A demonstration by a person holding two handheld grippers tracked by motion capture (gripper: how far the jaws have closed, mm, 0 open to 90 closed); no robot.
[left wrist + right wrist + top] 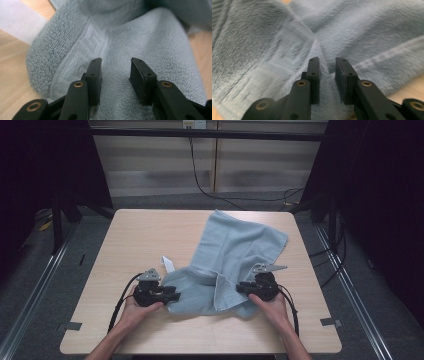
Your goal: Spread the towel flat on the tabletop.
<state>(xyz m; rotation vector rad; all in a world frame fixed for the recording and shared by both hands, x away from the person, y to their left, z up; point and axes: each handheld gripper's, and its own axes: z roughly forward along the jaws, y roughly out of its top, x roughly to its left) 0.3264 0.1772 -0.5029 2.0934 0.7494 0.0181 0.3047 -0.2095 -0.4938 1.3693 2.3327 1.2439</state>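
Two black grippers, left gripper (116, 61) and right gripper (327, 60) gaping, over rumpled, fluffy grey-blue terry towel (235, 250), pale wood table (135, 235)

Dim, dark-edged room; the right gripper view is motion-blurred.

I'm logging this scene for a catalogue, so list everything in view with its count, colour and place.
towel: one, pale blue-grey, crumpled across the table's middle and right, near edge between the two tongs
white label: one, white, at the towel's left edge
table: one, light wood, centre
cables: several, black, on the floor beyond the table
left tongs: one, black, jaws apart over the towel's patterned border
right tongs: one, black, jaws apart over the towel
hands: two, near edge
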